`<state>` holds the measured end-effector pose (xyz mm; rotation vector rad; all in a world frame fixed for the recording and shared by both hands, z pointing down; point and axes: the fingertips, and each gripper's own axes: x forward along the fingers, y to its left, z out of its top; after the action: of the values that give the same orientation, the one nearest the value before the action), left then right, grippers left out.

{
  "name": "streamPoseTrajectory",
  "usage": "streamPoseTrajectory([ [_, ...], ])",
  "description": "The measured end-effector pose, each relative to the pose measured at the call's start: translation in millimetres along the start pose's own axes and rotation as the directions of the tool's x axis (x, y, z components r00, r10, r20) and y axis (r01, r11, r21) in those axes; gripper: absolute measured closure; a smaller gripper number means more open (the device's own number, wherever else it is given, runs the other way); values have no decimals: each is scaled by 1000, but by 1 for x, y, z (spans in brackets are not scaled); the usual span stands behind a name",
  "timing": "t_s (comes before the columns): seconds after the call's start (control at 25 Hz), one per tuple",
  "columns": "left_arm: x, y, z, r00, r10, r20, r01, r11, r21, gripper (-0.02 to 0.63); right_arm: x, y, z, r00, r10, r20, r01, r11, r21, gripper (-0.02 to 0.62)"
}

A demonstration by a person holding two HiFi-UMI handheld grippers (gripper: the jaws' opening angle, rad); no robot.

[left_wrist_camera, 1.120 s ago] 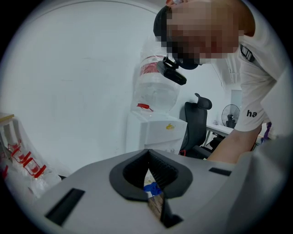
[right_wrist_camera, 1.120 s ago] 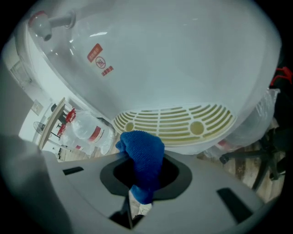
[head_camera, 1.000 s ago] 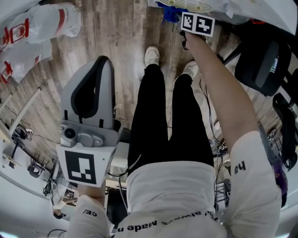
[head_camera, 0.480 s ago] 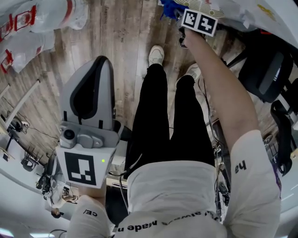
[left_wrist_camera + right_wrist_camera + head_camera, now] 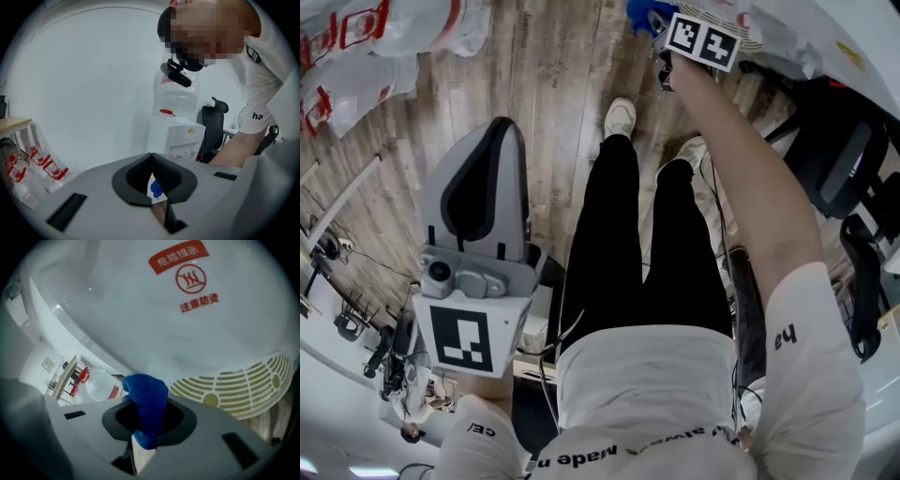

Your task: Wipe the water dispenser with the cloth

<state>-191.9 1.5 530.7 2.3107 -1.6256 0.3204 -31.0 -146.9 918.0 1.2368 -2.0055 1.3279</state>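
Right gripper view: right gripper [image 5: 140, 427] jaws clamped on cloth [image 5: 147, 397] near water dispenser [image 5: 159, 324]; left gripper [image 5: 153, 180] jaws together.

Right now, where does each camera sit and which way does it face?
Head view: on the person's head, facing down at the wood floor; legs and both arms show.
Left gripper view: on the left gripper, facing the water dispenser; the person's arm shows.
Right gripper view: on the right gripper, close to the dispenser; jaws clamp the blue cloth.
Shared: both gripper views show the dispenser.
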Motion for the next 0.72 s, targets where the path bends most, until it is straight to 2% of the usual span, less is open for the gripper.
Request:
streamPoseTrajectory([
  [0.36, -3, -4, 12, 1000, -9, 10, 10, 1000, -15, 588, -12, 7, 9, 1000, -20, 10, 20, 1000, -15, 522],
  [0.72, -13, 2, 30, 1000, 19, 9, -18, 999, -28, 588, -39, 29, 23, 1000, -18, 26, 18, 1000, -1, 522],
])
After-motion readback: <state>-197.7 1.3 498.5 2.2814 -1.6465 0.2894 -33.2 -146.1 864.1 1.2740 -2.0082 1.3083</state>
